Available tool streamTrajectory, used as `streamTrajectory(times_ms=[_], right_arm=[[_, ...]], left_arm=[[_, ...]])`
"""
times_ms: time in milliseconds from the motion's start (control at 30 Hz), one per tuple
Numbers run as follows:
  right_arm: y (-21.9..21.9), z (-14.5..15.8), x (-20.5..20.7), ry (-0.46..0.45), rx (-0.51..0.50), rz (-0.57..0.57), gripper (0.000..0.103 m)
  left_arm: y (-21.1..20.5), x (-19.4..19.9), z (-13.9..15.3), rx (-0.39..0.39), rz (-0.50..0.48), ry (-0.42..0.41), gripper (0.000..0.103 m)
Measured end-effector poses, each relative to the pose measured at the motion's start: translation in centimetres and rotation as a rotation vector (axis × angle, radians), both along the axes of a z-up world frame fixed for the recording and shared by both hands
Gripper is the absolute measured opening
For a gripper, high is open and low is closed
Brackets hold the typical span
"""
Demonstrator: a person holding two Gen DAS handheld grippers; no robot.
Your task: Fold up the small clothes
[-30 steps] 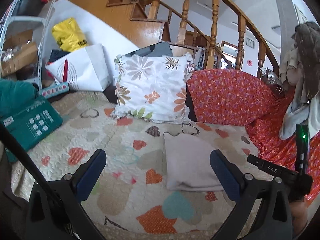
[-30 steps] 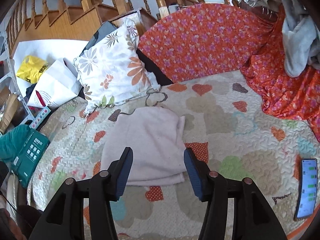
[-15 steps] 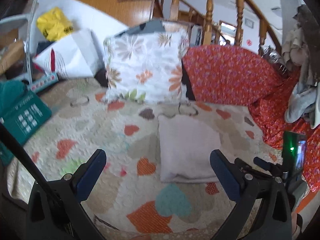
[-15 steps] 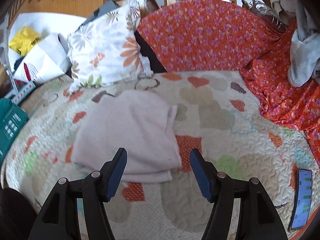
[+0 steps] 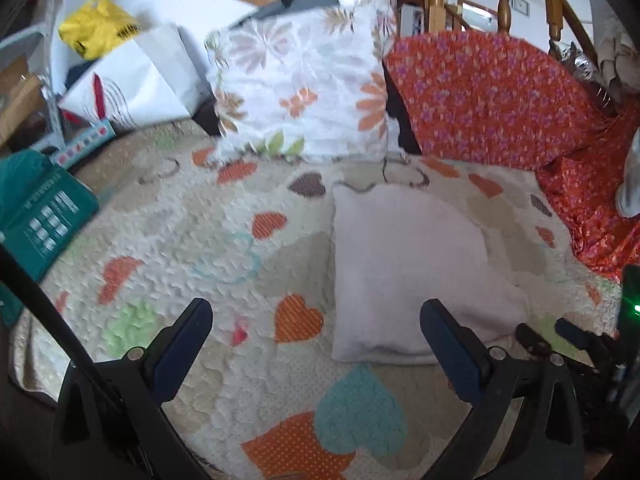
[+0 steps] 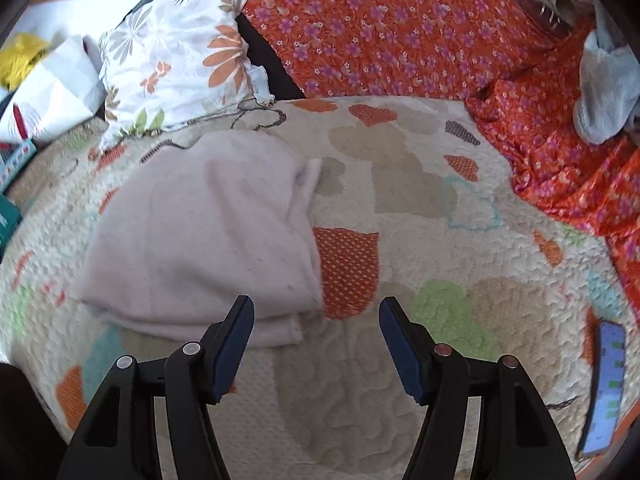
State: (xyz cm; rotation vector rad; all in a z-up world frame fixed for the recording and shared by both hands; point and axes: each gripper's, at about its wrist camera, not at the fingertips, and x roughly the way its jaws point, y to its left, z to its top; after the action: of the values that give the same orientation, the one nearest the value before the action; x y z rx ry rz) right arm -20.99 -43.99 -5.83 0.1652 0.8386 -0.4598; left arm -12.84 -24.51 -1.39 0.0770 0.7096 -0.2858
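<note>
A pale pink, soft folded garment (image 6: 200, 232) lies flat on a cream quilted cover with coloured hearts (image 6: 400, 380), in front of a white cushion printed with orange and grey flowers (image 5: 304, 80). The right gripper (image 6: 316, 320) hangs just above the garment's near right corner, its blue-padded jaws spread apart with nothing between them but quilt and that corner's edge. The left gripper (image 5: 316, 328) is likewise released, jaws wide, its right finger over the garment's near edge. An orange flowered cloth (image 6: 400, 28) drapes the far right. A phone with a lit screen (image 6: 604, 388) lies at the near right.
</note>
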Motion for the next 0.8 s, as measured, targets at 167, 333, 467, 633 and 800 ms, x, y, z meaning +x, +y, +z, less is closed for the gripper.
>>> streamTrajectory(times_ms=[167, 333, 467, 633, 800], right_arm=[[0.0, 0.1, 0.2, 0.013, -0.046, -0.03, 0.07], [0.4, 1.3, 1.5, -0.01, -0.013, -0.023, 0.07], [0.9, 2.0, 2.9, -0.014, -0.02, -0.01, 0.07], [1.4, 1.5, 4.3, -0.003, 0.016, -0.007, 0.07], [3.1, 0.8, 4.7, 0.003, 0.032, 0.031, 0.07]], left_arm=[[-0.6, 3.0, -3.6, 0.054, -0.02, 0.096, 0.103], [0.2, 5.3, -5.8, 0.068, -0.018, 0.148, 0.103], [1.2, 6.2, -6.2, 0.082, -0.022, 0.174, 0.103], [2.5, 5.2, -4.8, 0.116, -0.003, 0.148, 0.103], [4.0, 3.1, -4.1, 0.142, 0.033, 0.145, 0.103]])
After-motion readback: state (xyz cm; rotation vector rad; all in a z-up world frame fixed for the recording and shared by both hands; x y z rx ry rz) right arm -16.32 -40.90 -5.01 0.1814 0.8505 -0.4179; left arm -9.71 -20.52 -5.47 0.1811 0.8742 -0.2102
